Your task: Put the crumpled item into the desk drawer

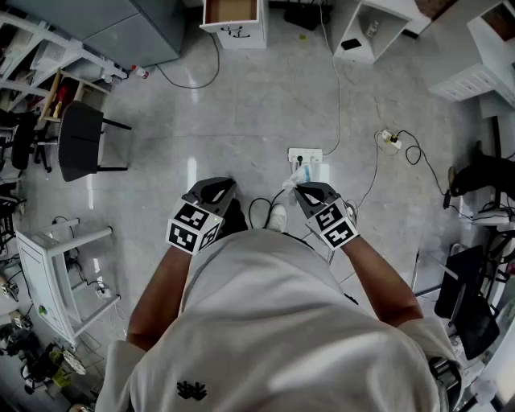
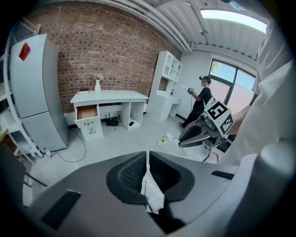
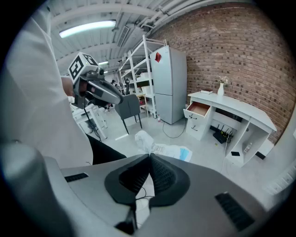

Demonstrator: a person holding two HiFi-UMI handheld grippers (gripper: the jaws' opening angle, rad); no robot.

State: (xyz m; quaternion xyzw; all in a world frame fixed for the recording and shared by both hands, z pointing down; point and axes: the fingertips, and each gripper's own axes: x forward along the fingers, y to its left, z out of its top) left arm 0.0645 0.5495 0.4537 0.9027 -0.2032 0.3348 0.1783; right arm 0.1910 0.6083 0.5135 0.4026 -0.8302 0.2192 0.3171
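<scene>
The white table [image 2: 111, 96] stands in front of a rough brick wall [image 2: 101, 55]. In the head view the top edge cuts the table off. There its open drawer [image 1: 231, 10], with a brown inside, lies at 12 o'clock from the person. The white shirt [image 1: 273, 322] hides the floor under the arms.

The right gripper [image 1: 299, 187] has its jaws clamped on the item [image 1: 296, 175]. It is a thin, wrinkled white sheet with a light blue part; whether it is paper or plastic I cannot tell, and its print is too small to read. It sticks out past the jaw tips, over the floor [image 1: 241, 113], well apart from the drawer.

The left gripper [image 1: 219, 187] has its jaws together, with nothing between the ribbed black pads [image 2: 132, 173]. The floor is grey, smooth and glossy.
</scene>
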